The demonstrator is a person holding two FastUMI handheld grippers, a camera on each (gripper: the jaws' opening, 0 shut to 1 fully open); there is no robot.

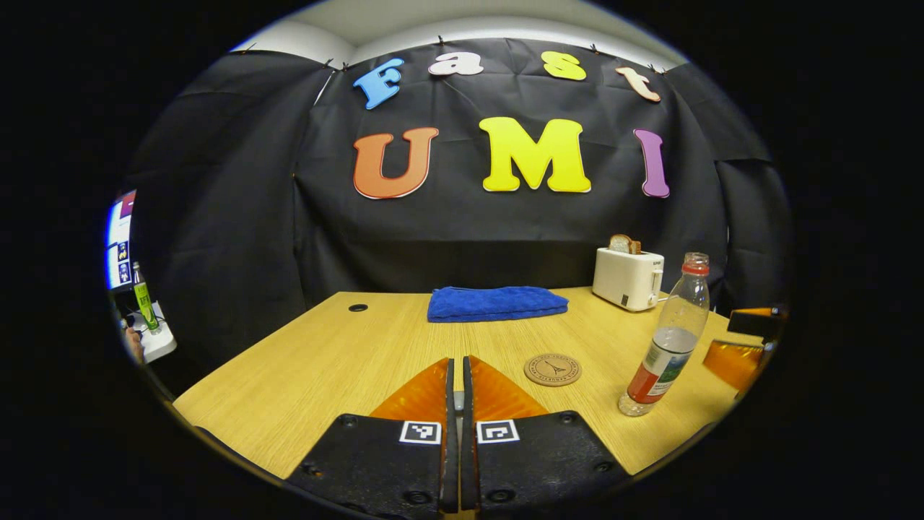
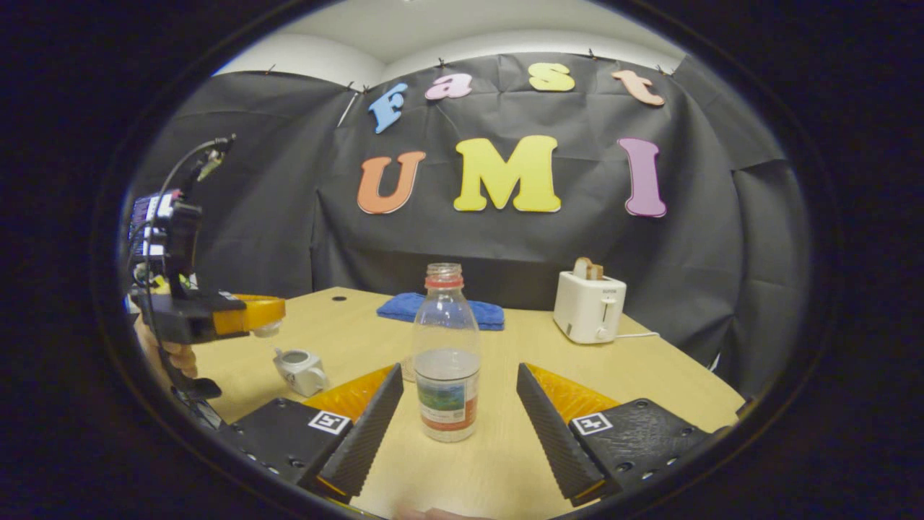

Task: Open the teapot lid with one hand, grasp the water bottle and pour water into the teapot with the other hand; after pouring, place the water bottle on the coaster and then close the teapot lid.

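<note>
While raised above the bench (image 2: 505, 462) at the left edge of the right gripper view, clenched on the teapot lid (image 2: 267, 329): the left hand-held gripper (image 2: 253, 314), with a hand (image 2: 172, 359) behind it at the grip. Lid pale and small, just under the fingers, clear of the teapot (image 2: 299, 370). Teapot white, low, open at the top, on the bench at lower left, below and a little right of the lifted lid.

In the left gripper view, left hand-held gripper (image 1: 455, 361) at bottom centre, fingers nearly together, a small grey piece pinched in the narrow gap.

Right hand-held gripper (image 2: 459, 370) released, at the bottom of its own view, one finger at each side of the water bottle (image 2: 446, 361), neither one touching it. Bottle upright on the bench at frame centre, clear, about half full, red ring at the neck; cannot tell if a cap is on.

In the left gripper view, water bottle (image 1: 668, 339) at right, right hand-held gripper (image 1: 747, 339) at the far right edge beside it. Round coaster (image 1: 553, 369) flat on the bench, left of the bottle, apart from it, nothing on it.

Farther back, folded blue towel (image 1: 497, 303) at centre and white toaster (image 1: 628, 278) with a slice of bread, at right.
</note>
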